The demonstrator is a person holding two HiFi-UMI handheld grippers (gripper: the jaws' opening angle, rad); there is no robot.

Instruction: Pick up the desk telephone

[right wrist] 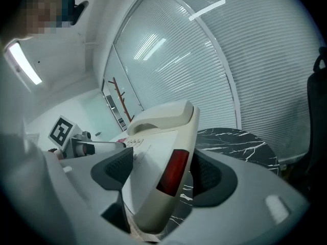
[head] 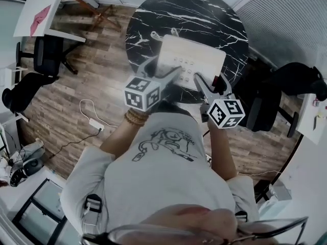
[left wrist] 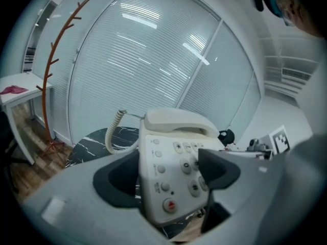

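1 desk telephone (head: 190, 59), 2 grippers: left gripper (left wrist: 168, 175) jaws clamp its left side, right gripper (right wrist: 166, 175) jaws its right. Held at near edge of 1 round marble table (head: 214, 14).

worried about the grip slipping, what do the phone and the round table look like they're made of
The telephone looks like hard moulded plastic: an off-white, smooth shell with rounded edges and soft highlights. The table has a black top with white veins and looks smooth, so it is marble or a marble-look laminate; the pictures can't settle which.
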